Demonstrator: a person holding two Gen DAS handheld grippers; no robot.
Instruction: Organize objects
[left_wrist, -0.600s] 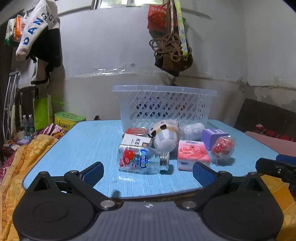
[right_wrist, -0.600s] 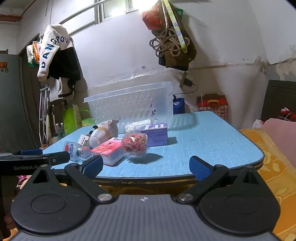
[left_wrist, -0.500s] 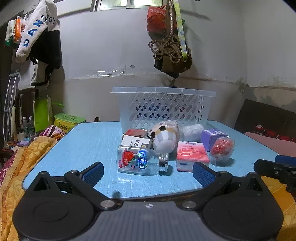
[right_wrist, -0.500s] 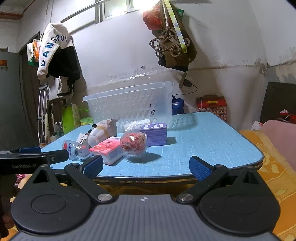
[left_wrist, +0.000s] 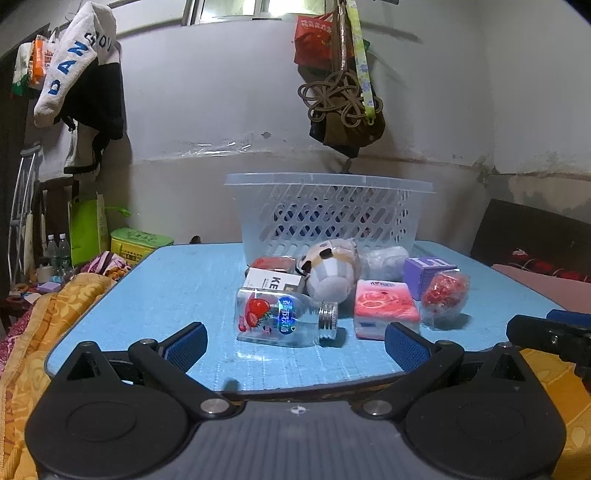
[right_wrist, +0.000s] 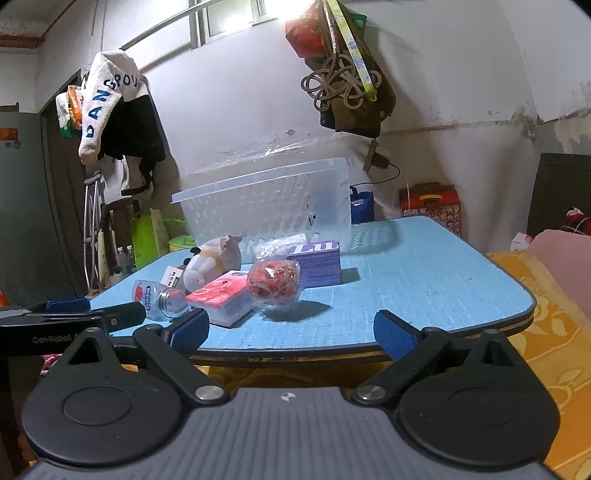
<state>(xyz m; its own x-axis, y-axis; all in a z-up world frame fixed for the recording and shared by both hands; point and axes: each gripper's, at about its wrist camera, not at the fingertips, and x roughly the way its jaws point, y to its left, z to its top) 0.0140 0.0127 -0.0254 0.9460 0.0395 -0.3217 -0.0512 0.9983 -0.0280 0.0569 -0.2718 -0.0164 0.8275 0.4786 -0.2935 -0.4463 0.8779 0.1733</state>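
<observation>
I find both tools short of the work. My left gripper (left_wrist: 295, 341) has its jaws spread wide with nothing between them; it hangs at the near edge of the blue table (left_wrist: 177, 284). My right gripper (right_wrist: 291, 332) is likewise spread and empty, off the table's near edge and to the right of the pile.

The objects lie clustered near the middle of the table, in front of the white lattice basket (left_wrist: 328, 214), which stands upright at the far side. Nearest my left tool lies a clear bottle (left_wrist: 277, 317) on its side, its metal cap pointing right. Just right of it sits a pink tissue pack (left_wrist: 384, 308), and beside that a red item in clear wrap (left_wrist: 445, 295). Behind these I note a plush toy (left_wrist: 332, 271), a white box (left_wrist: 273, 282), a purple box (left_wrist: 428, 271) and a pale wrapped bundle (left_wrist: 386, 256) (contents not legible). The basket's contents I cannot make out through its wall.

Clothing (left_wrist: 77, 81) hangs on the wall at left.
</observation>
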